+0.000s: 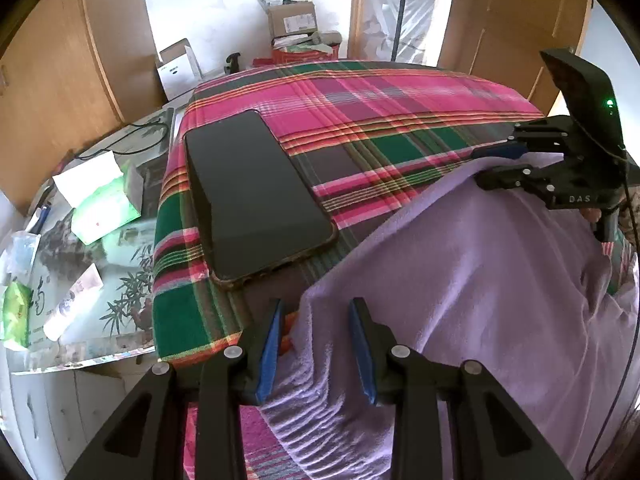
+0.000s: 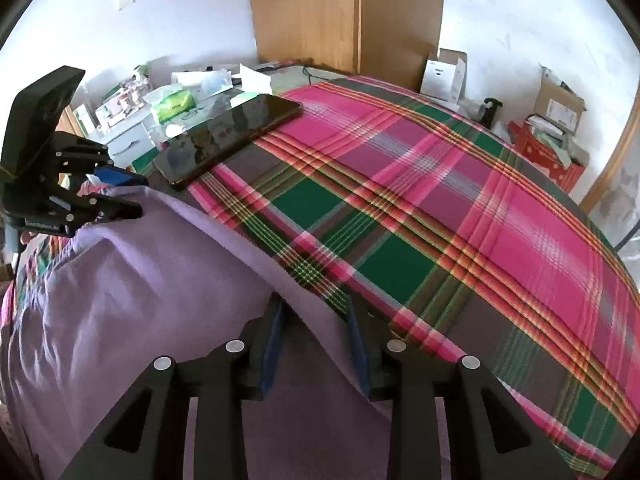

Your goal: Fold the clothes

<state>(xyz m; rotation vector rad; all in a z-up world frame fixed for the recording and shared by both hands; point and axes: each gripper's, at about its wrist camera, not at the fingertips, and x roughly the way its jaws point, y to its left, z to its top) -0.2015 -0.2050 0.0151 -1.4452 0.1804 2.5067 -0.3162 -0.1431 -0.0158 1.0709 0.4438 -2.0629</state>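
Left gripper (image 1: 316, 344) part open, jaws standing apart; blue pads (image 1: 267, 354) either side of the near-left edge of the purple cloth (image 1: 480, 280), not pressing on it. Right gripper (image 2: 316, 344) likewise part open over the far edge of cloth (image 2: 140, 280), fold line running between the pads (image 2: 356, 344), no visible clamp. Each gripper seen in the other's view: right (image 1: 486, 166) at far right of cloth, left (image 2: 128, 196) at its left corner; both tilted down. Cloth spread flat on plaid sheet (image 2: 440, 200) covering a raised surface; wrinkled toward the near side. Black phone (image 1: 256, 196) face up on sheet, left of cloth, apart from it. Beyond sheet: cluttered bench (image 1: 92, 240) with packets and papers, cardboard boxes (image 1: 292, 18), wooden wardrobe (image 2: 344, 12).
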